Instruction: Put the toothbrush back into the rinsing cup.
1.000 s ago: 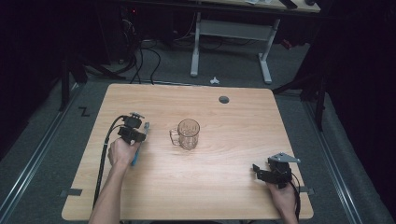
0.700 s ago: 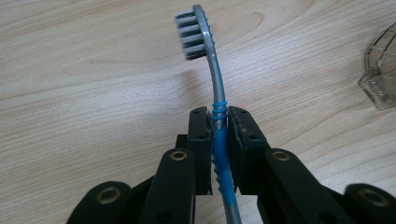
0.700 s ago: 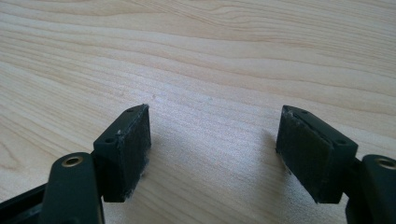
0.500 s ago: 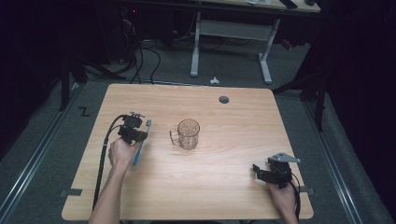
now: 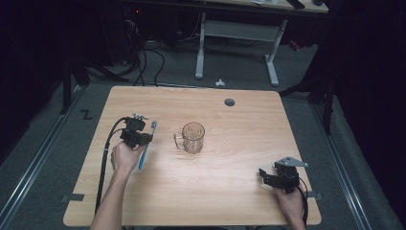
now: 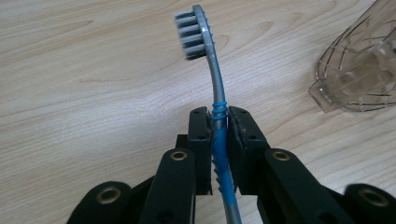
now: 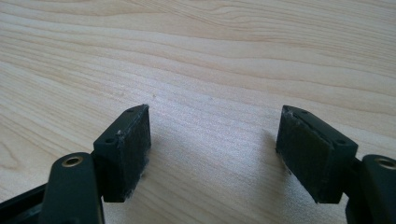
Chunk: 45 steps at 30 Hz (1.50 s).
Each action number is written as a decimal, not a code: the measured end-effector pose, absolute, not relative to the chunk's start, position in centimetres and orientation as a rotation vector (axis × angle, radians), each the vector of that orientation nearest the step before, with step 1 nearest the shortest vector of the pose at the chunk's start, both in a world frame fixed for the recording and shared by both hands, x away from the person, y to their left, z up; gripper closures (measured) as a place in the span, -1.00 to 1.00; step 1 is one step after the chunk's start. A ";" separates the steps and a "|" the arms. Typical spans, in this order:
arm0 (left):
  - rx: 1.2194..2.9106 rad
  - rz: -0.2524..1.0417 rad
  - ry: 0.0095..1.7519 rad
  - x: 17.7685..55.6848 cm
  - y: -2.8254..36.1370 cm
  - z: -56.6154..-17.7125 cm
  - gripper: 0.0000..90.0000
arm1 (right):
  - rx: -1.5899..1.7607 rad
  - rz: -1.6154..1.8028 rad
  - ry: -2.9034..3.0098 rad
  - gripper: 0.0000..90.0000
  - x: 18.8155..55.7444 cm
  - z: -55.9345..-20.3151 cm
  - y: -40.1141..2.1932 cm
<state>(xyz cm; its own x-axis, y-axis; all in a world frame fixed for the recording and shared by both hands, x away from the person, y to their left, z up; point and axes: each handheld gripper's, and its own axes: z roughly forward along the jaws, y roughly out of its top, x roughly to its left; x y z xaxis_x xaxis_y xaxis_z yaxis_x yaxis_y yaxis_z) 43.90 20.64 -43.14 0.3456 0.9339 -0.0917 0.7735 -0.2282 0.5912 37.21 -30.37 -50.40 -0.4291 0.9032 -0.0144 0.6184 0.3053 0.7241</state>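
Because the left gripper [image 5: 143,137] pinches the toothbrush [image 6: 215,100] low on its blue-ribbed handle, the grey neck and bristle head stand free ahead of the jaws, which press in on the handle from both sides. In the high view the toothbrush [image 5: 146,146] hangs over the left part of the wooden table [image 5: 239,191], its head pointing away from the person and its blue handle trailing back past the left hand [image 5: 125,157]. That grip looks chosen to keep the working end clear, so the brush could be tipped into something without the jaws getting in the way.

Just to the right, near the middle of the table, stands a clear glass mug [image 5: 191,137], upright, its handle turned toward the brush; the left gripper view catches its patterned wall at the right edge. It is probably where the brush is meant to go.

Well apart, near the front right corner, the right gripper [image 5: 266,176] rests low over bare wood with its jaws spread wide and nothing between them, apparently parked out of the way.
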 end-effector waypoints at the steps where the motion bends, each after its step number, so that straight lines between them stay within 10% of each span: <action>1: 2.068 0.395 1.474 43.7 20.6 -42.9 0.78 | 1.352 0.913 2.158 -0.41 37.2 -50.4 -30.4; 45: 2.032 0.441 1.253 41.8 17.1 -38.9 0.77 | 1.353 0.914 2.159 -0.41 37.2 -50.4 -30.4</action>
<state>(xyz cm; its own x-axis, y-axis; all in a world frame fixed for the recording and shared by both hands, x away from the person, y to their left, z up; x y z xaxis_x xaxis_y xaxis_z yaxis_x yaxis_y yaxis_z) 41.81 17.10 -38.88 0.4743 0.8775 -0.0708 0.6392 -0.2880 0.7130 37.21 -30.36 -50.40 -0.4306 0.9024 -0.0136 0.6181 0.3059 0.7241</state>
